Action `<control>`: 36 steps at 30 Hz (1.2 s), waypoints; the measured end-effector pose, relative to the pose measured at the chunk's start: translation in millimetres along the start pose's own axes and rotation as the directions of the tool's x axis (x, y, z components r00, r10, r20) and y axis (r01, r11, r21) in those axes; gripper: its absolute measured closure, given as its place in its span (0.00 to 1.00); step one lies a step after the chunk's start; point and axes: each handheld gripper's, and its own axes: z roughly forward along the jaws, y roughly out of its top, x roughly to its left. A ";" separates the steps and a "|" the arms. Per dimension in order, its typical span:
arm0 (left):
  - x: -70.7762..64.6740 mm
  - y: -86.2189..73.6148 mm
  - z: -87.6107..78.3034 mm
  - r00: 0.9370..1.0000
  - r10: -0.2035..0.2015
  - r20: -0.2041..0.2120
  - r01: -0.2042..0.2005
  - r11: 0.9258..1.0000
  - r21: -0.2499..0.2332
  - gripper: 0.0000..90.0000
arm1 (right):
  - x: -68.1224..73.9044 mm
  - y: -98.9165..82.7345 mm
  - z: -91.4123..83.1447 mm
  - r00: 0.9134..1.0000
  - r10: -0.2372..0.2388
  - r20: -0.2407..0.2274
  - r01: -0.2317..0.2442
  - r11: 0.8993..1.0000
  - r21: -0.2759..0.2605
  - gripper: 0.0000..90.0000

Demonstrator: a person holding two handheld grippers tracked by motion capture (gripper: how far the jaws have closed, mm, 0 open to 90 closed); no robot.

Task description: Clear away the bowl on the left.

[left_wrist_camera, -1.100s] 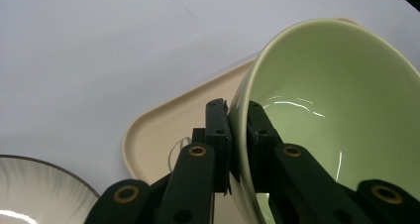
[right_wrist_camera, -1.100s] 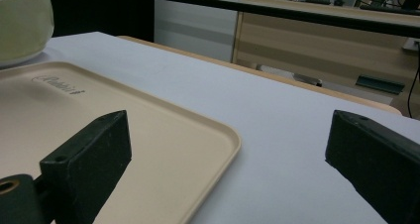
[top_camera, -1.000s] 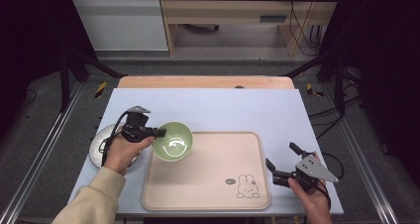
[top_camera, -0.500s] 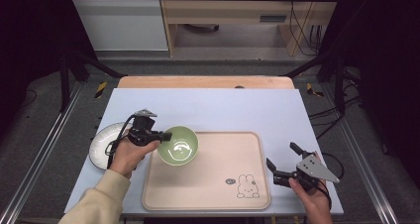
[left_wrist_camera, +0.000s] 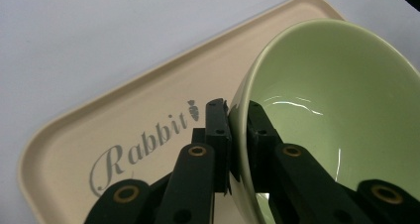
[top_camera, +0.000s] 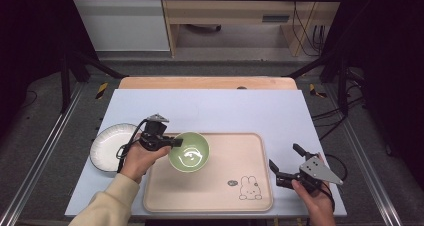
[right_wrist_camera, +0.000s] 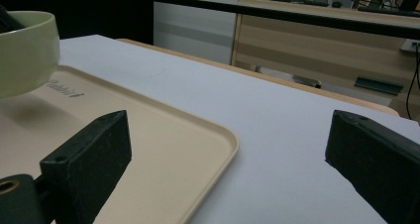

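The high view is fixed above the near edge of the table point(top_camera: 215, 111), facing forward and down, and takes in the whole tabletop plus the floor and furniture beyond. The left gripper view sits close behind the left tongs point(left_wrist_camera: 237, 130) and looks steeply down at the beige tray point(left_wrist_camera: 109, 110) and green bowl point(left_wrist_camera: 341, 100). The right gripper view sits low near the tabletop, looking almost level between the right tongs point(right_wrist_camera: 233, 154). All three share tray point(right_wrist_camera: 163, 130) and bowl point(right_wrist_camera: 25, 50).
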 end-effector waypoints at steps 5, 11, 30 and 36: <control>-7.3 -1.0 6.7 1.000 0.015 0.021 -0.015 1.000 0.011 0.92 | -0.1 0.1 0.0 1.000 0.001 0.000 -0.001 1.000 0.002 0.05; -17.0 -1.6 14.7 0.998 0.037 0.041 -0.038 0.999 0.030 0.93 | 0.0 0.2 0.2 1.000 -0.001 -0.001 0.001 1.000 0.000 0.05; -31.1 -5.8 32.1 0.995 0.060 0.075 -0.065 0.995 0.071 0.92 | 0.7 0.7 -0.1 1.000 -0.004 -0.008 0.004 1.000 -0.002 0.04; -30.9 -7.3 36.2 0.996 0.061 0.067 -0.066 0.995 0.081 0.92 | 0.5 0.8 -0.1 1.000 -0.005 -0.008 0.005 1.000 -0.002 0.04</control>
